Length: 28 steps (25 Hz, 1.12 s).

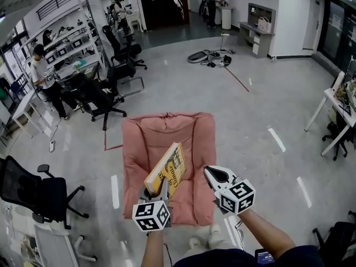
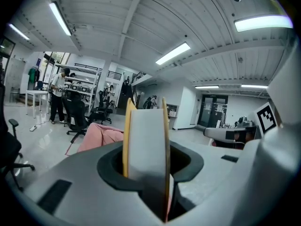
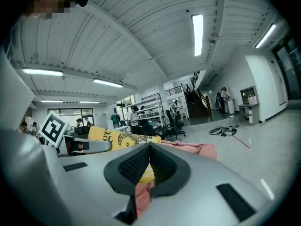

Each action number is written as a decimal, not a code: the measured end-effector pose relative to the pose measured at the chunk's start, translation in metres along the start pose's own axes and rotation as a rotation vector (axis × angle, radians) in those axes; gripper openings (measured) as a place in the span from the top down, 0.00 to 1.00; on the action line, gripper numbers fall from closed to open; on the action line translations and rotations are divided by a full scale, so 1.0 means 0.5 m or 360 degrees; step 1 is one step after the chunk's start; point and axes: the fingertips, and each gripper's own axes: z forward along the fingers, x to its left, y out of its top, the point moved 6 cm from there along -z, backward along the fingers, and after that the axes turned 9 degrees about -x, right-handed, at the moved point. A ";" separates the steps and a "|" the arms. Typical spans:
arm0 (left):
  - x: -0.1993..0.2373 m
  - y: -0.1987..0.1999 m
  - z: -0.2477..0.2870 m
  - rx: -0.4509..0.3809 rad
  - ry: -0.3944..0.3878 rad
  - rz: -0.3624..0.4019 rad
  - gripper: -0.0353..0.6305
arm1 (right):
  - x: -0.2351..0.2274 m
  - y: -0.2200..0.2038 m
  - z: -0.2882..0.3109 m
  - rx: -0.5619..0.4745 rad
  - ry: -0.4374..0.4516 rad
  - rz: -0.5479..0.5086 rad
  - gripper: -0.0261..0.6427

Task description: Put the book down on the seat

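A yellow book (image 1: 167, 168) hangs tilted over the middle of the pink padded seat (image 1: 167, 129), with my left gripper (image 1: 157, 191) shut on its near end. In the left gripper view the book's white page edge (image 2: 146, 145) stands upright between the jaws of the left gripper (image 2: 146, 173), and the pink seat (image 2: 101, 135) lies beyond it. My right gripper (image 1: 211, 174) is shut and holds nothing, over the seat's right edge beside the book. The right gripper view looks past the right gripper (image 3: 149, 147) to the book's cover (image 3: 113, 138) at the left and the seat (image 3: 188, 149) ahead.
Black office chairs (image 1: 103, 102) and desks stand at the left, with a person (image 1: 44, 74) beside them. A nearer black chair (image 1: 36, 191) is at the lower left. A white table (image 1: 334, 107) is at the right. Cables (image 1: 208, 57) lie on the floor far ahead.
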 end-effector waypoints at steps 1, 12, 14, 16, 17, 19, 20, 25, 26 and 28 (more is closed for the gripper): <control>-0.004 -0.006 0.008 0.0012 0.0002 0.0004 0.72 | -0.009 -0.003 0.002 0.0007 0.0000 0.0006 0.93; 0.001 -0.082 0.072 0.0131 0.0042 -0.0007 0.72 | -0.068 -0.058 0.030 0.0101 0.0008 0.0079 0.93; 0.005 -0.096 0.080 0.0157 0.0051 -0.0008 0.72 | -0.075 -0.070 0.033 0.0120 0.0008 0.0092 0.93; 0.007 -0.112 0.087 0.0184 0.0059 -0.0012 0.72 | -0.081 -0.082 0.034 0.0139 0.0002 0.0105 0.93; 0.008 -0.119 0.091 0.0197 0.0059 -0.0014 0.72 | -0.084 -0.087 0.035 0.0147 -0.0003 0.0108 0.93; 0.011 -0.133 0.100 0.0218 0.0055 -0.0015 0.72 | -0.088 -0.095 0.039 0.0163 -0.0012 0.0111 0.93; 0.012 -0.139 0.103 0.0226 0.0053 -0.0012 0.72 | -0.089 -0.099 0.041 0.0170 -0.0015 0.0112 0.93; 0.025 -0.181 0.117 0.0271 0.0062 -0.0020 0.72 | -0.090 -0.126 0.053 0.0212 -0.0006 0.0100 0.93; 0.027 -0.192 0.120 0.0287 0.0064 -0.0020 0.72 | -0.091 -0.135 0.055 0.0224 -0.0006 0.0097 0.93; 0.029 -0.217 0.126 0.0319 0.0067 -0.0020 0.72 | -0.096 -0.153 0.057 0.0250 -0.0006 0.0106 0.93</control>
